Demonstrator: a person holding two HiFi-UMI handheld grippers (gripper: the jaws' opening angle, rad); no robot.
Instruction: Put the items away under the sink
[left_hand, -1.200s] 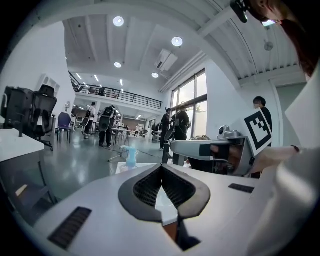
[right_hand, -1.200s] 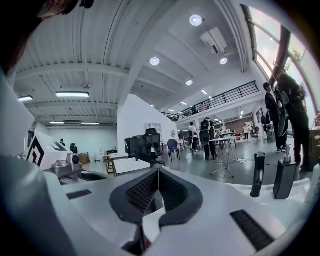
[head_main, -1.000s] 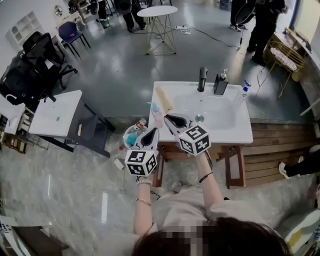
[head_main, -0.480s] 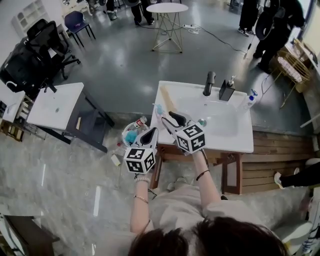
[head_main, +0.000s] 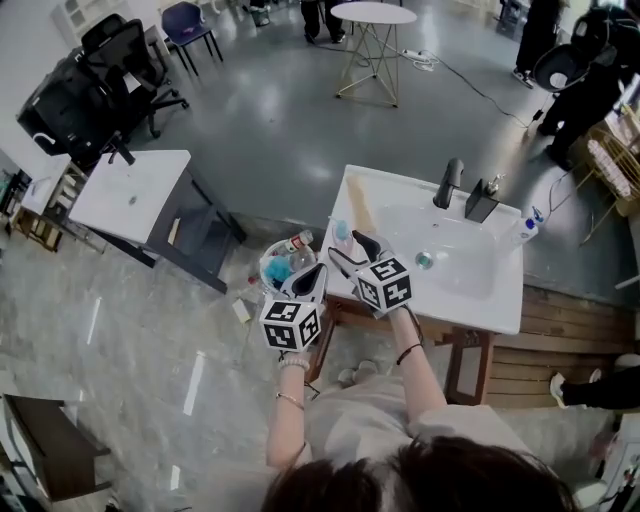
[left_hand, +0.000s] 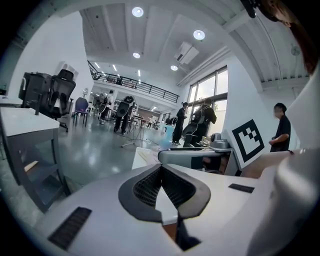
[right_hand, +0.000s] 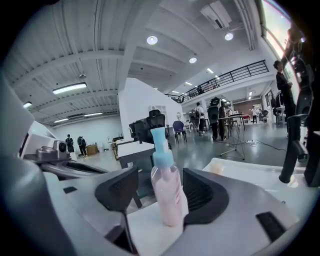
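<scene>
A pink bottle (head_main: 342, 236) with a blue pump cap stands on the front left corner of the white sink (head_main: 500, 300). My right gripper (head_main: 352, 252) reaches to it from the front. Its jaws have just been opening. In the right gripper view the bottle (right_hand: 169, 197) stands between the open jaws of the right gripper (right_hand: 161, 190), and the pads do not press on it. My left gripper (head_main: 314, 272) hangs just left of the sink's corner, above the floor. In the left gripper view the tips of the left gripper (left_hand: 161, 168) meet with nothing between them.
A round bucket (head_main: 268, 280) with several bottles sits on the floor left of the sink. On the counter are a beige roll (head_main: 360, 207), a black tap (head_main: 449, 182), a dark soap dispenser (head_main: 481, 202) and a small bottle (head_main: 526, 230). A white table (head_main: 130, 195) stands farther left.
Both grippers have sunk and moved toward the sink's left corner. The right jaws, shut before, have opened around the pink bottle. The left jaws stay shut.
</scene>
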